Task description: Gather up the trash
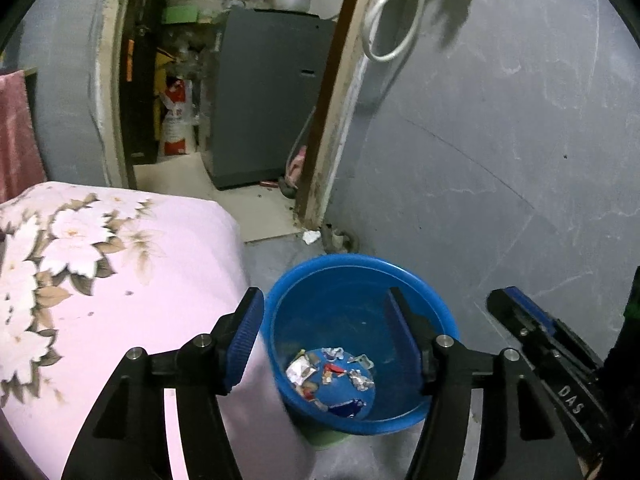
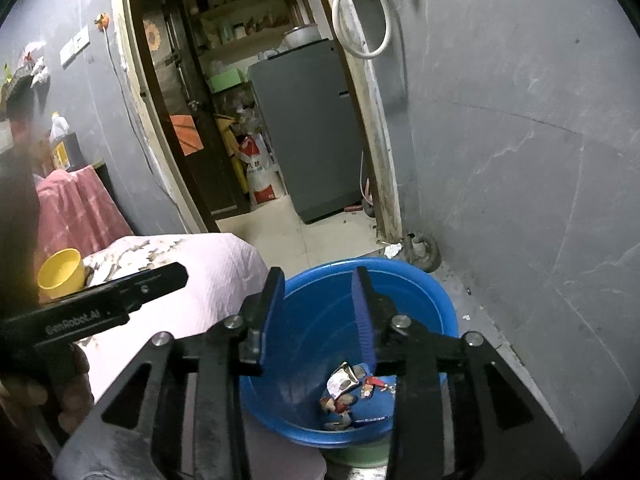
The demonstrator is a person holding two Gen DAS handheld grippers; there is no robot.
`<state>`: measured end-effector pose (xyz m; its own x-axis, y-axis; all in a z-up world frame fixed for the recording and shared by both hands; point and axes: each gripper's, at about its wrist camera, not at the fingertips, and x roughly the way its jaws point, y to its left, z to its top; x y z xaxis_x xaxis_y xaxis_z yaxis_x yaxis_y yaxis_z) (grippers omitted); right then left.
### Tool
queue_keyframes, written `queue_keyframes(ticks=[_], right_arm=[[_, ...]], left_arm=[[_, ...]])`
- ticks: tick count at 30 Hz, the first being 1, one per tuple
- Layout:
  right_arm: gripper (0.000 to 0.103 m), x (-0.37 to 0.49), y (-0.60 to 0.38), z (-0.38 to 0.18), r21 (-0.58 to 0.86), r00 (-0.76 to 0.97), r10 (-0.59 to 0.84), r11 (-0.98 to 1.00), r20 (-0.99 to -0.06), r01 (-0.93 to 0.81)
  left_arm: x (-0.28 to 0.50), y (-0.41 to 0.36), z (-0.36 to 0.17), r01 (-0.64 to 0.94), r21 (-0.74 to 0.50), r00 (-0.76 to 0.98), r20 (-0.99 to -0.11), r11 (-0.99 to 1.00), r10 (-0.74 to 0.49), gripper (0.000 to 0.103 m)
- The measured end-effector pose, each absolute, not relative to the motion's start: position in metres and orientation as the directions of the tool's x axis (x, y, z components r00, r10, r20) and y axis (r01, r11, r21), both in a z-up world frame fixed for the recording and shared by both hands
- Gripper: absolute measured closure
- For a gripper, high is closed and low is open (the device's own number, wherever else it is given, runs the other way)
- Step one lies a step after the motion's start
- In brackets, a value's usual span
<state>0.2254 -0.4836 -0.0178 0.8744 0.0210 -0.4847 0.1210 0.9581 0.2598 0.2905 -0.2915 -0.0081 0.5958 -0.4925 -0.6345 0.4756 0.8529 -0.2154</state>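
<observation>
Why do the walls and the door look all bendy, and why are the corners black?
Left wrist view: the fisheye lens curves the door frame and blacks out the corners. Right wrist view: same bending of the grey wall, and the yellow cup looks glary and soft.

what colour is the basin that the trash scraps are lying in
The basin is bright blue, inside and out. The left wrist view shows it best, with the scraps on its bottom.

We note the basin (image 1: 320, 300) on the floor just right of the bed (image 1: 120, 260), scraps of trash (image 1: 332, 376) in its bottom, both grippers above it, the wall (image 1: 500, 160) to its right, and the doorway (image 1: 224, 100) behind, with a cabinet (image 1: 268, 92) inside.
</observation>
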Motion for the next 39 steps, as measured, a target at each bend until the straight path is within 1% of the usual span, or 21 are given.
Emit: queue_keyframes(ticks=[2, 4, 5, 6, 7, 8, 9, 10, 11, 17, 23, 30, 35, 39], right_arm=[[0.033, 0.221, -0.481, -0.012, 0.259, 0.879, 0.018, 0.958, -0.476, 0.121], [0.029, 0.217, -0.478, -0.007, 0.263, 0.883, 0.02, 0.957, -0.469, 0.118], [0.026, 0.214, -0.476, -0.004, 0.266, 0.885, 0.022, 0.957, -0.466, 0.116], [0.025, 0.213, -0.474, -0.003, 0.267, 0.885, 0.023, 0.957, -0.464, 0.116], [0.02, 0.211, -0.472, 0.0, 0.268, 0.886, 0.022, 0.957, -0.463, 0.116], [0.014, 0.208, -0.47, 0.001, 0.268, 0.887, 0.022, 0.957, -0.462, 0.116], [0.01, 0.206, -0.467, 0.003, 0.266, 0.887, 0.022, 0.957, -0.461, 0.115], [0.004, 0.203, -0.464, 0.004, 0.262, 0.887, 0.021, 0.958, -0.461, 0.114], [0.0, 0.2, -0.461, 0.006, 0.258, 0.887, 0.02, 0.96, -0.462, 0.112], [0.0, 0.181, -0.441, 0.015, 0.247, 0.89, 0.026, 0.964, -0.455, 0.098], [0.0, 0.161, -0.416, 0.023, 0.23, 0.904, 0.046, 0.971, -0.425, 0.058], [0.0, 0.132, -0.384, 0.028, 0.197, 0.935, 0.049, 0.98, -0.353, 0.023], [0.0, 0.112, -0.362, 0.033, 0.168, 0.951, 0.068, 0.986, -0.302, -0.017], [0.0, 0.097, -0.345, 0.033, 0.167, 0.954, 0.086, 0.985, -0.287, -0.039]], left_arm=[[0.285, -0.283, -0.002, 0.464, -0.207, 0.611, -0.629, 0.862, -0.48, 0.046], [0.281, -0.276, 0.003, 0.451, -0.199, 0.625, -0.625, 0.87, -0.467, 0.043], [0.278, -0.271, 0.006, 0.443, -0.196, 0.633, -0.623, 0.875, -0.46, 0.04], [0.275, -0.268, 0.008, 0.435, -0.194, 0.64, -0.62, 0.879, -0.453, 0.034], [0.271, -0.264, 0.01, 0.427, -0.193, 0.648, -0.617, 0.884, -0.448, 0.031], [0.266, -0.258, 0.013, 0.422, -0.194, 0.654, -0.611, 0.886, -0.445, 0.025], [0.262, -0.252, 0.015, 0.417, -0.192, 0.662, -0.606, 0.889, -0.441, 0.022], [0.259, -0.248, 0.016, 0.409, -0.188, 0.669, -0.603, 0.893, -0.434, 0.017], [0.255, -0.244, 0.018, 0.396, -0.182, 0.681, -0.599, 0.9, -0.421, 0.014], [0.229, -0.21, 0.027, 0.309, -0.158, 0.748, -0.569, 0.938, -0.342, 0.009], [0.201, -0.174, 0.036, 0.239, -0.151, 0.808, -0.517, 0.959, -0.282, 0.005], [0.157, -0.131, 0.041, 0.163, -0.12, 0.878, -0.435, 0.979, -0.199, 0.003], [0.131, -0.103, 0.037, 0.095, -0.079, 0.91, -0.397, 0.992, -0.119, 0.002], [0.107, -0.08, 0.03, 0.05, -0.068, 0.923, -0.379, 0.996, -0.072, 0.002]])
